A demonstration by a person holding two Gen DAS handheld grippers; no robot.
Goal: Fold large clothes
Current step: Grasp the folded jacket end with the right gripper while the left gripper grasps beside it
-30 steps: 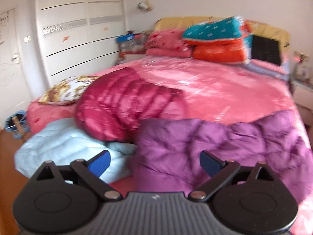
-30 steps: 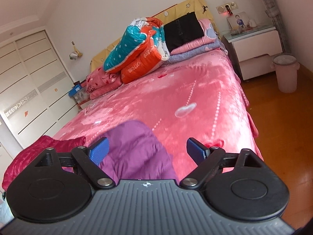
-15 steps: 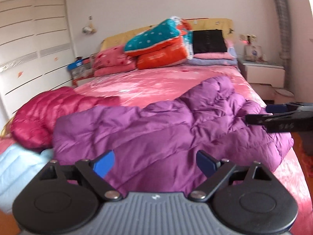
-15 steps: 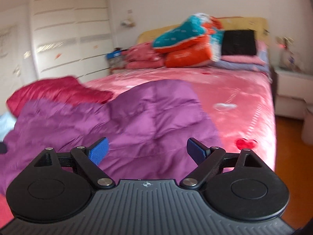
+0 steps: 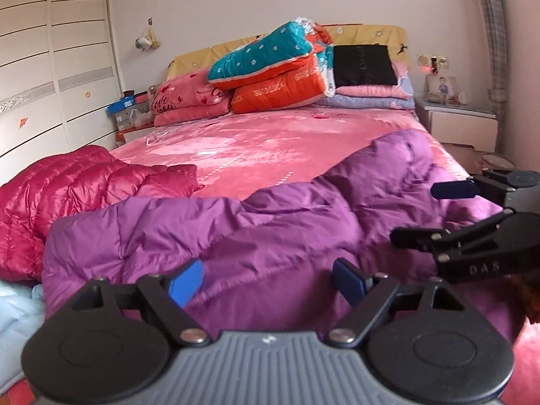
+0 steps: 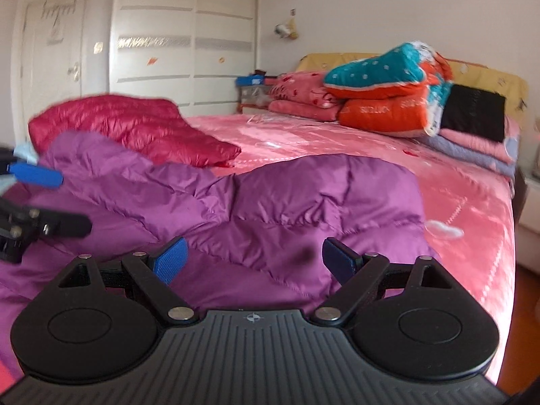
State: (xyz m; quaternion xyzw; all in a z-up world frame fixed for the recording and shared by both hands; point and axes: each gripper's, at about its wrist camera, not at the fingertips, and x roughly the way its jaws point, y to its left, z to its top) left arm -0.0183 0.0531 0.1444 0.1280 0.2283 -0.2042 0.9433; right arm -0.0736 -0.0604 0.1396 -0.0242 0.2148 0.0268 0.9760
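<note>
Across the near end of the bed point(image 5: 270, 141) lies the purple down jacket point(image 5: 256, 233), spread out and rumpled on the pink bedspread, its far end bunched up toward the bed's right-hand side. The left gripper point(image 5: 266, 278) hovers just above the jacket's near edge with its blue-padded fingers point(image 5: 185, 281) spread wide and nothing between them. The right gripper point(image 6: 254, 260) hangs over the other end of the same jacket, likewise wide apart and holding nothing (each gripper shows at the edge of the other's view, over the purple fabric). Just beside the jacket, on the side nearer the wardrobe, a crimson down jacket point(image 5: 71, 195) lies crumpled, touching the purple one. A pale blue garment point(image 5: 15, 307) peeks out at the near left corner. At the head of the bed a teal and orange folded quilt point(image 5: 273, 67) sits stacked beside pink pillows point(image 5: 187, 96) and a black cushion point(image 5: 362, 65), against a yellow headboard point(image 5: 368, 33). A white wardrobe point(image 5: 50, 77) stands along the left wall, and a nightstand point(image 5: 459, 125) stands at the bed's right.
</note>
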